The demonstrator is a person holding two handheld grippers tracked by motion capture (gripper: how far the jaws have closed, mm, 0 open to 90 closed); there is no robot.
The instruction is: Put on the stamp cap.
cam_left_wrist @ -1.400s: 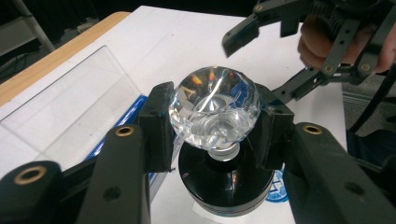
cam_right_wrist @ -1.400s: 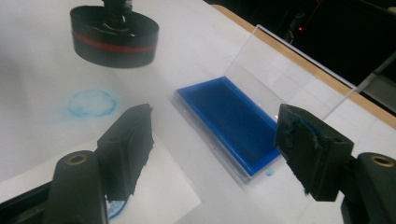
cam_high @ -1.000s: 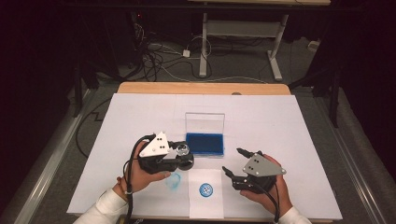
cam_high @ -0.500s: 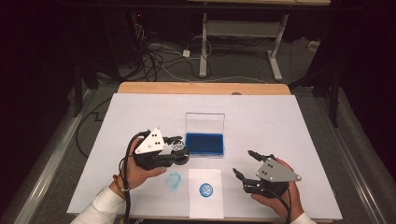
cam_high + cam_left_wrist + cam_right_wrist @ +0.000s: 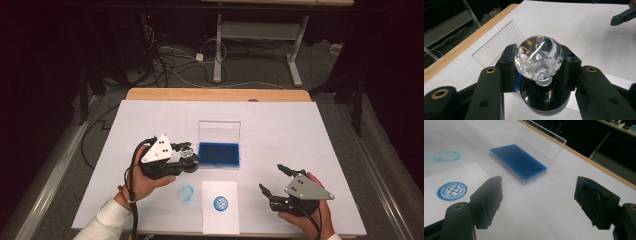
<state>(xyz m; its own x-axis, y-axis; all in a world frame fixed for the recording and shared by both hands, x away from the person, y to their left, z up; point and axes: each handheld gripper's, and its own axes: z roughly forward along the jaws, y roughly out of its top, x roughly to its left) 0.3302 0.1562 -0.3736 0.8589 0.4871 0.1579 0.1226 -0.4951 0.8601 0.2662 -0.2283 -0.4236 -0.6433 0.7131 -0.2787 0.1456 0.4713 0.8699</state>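
Observation:
My left gripper (image 5: 186,156) hovers just left of the blue ink pad (image 5: 218,154), shut on a stamp with a faceted crystal knob (image 5: 538,56) and a round black base (image 5: 545,98). The pads clamp the knob from both sides. The ink pad (image 5: 519,162) lies in a clear case with its lid (image 5: 219,131) standing open. My right gripper (image 5: 270,178) is at the front right of the table; its jaws have just been opening and nothing is between them (image 5: 539,195). A white paper slip (image 5: 220,215) bears a round blue stamp print (image 5: 451,190).
A faint blue ring smudge (image 5: 186,194) marks the white table cover (image 5: 300,130) left of the slip. A wooden table edge (image 5: 215,94) runs along the back. Beyond it are cables and a desk frame (image 5: 255,35) on the floor.
My right gripper has moved to the right, away from the paper slip, and its jaws stand wider apart. The left gripper keeps the stamp beside the ink pad.

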